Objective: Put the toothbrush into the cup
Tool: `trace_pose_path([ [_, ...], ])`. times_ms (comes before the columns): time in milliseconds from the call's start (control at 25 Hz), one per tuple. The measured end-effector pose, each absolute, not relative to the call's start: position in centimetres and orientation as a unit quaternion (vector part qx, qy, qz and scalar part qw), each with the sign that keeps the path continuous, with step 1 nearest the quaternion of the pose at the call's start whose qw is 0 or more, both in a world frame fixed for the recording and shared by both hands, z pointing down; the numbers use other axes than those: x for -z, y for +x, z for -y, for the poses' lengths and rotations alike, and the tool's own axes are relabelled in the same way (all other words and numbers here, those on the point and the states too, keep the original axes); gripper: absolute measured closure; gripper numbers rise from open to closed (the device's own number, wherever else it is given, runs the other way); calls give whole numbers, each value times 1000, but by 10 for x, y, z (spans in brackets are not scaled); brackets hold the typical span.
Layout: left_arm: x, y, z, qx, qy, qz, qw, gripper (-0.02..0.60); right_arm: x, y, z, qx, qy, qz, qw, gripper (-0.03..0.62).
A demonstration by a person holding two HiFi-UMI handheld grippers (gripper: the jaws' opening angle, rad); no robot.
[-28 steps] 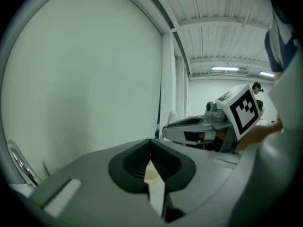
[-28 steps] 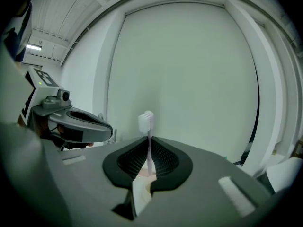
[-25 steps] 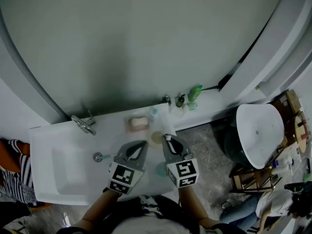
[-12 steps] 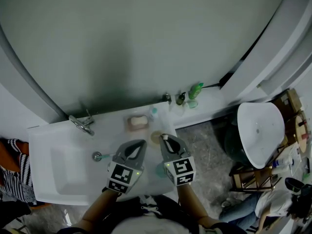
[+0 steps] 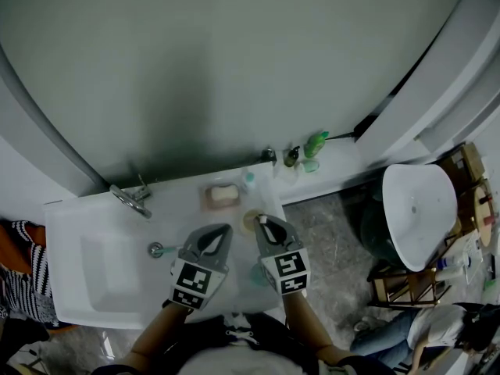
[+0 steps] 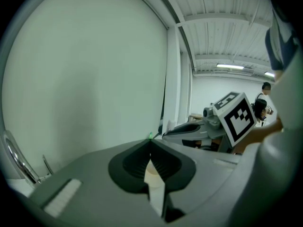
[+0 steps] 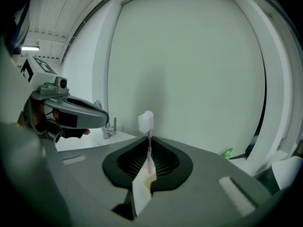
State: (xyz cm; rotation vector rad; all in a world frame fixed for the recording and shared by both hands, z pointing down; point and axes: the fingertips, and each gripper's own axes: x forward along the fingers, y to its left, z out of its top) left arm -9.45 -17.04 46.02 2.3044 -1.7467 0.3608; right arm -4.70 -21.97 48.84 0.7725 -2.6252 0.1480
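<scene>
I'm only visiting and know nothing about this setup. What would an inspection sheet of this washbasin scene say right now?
Surface: white sink counter, with a faucet behind the basin.
Job's things: toothbrush upright, bristles up, held by the right gripper; beige cup on the counter by that gripper's tip, toothbrush not yet in it.
Clutter: soap dish, green bottle, dark bottle.
Grippers: right gripper fingers closed on the toothbrush; left gripper fingers together, empty.
Cables: a thin dark line behind the green bottle; cannot tell what it is.
Surroundings: grey wall, round white fixture, seated person.
</scene>
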Motion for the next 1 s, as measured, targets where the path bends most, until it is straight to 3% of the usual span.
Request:
trace_pose_path([
  [1000, -472, -100, 177, -126, 785, 592, 130, 583, -529, -65, 226, -52, 244, 934, 257, 569],
])
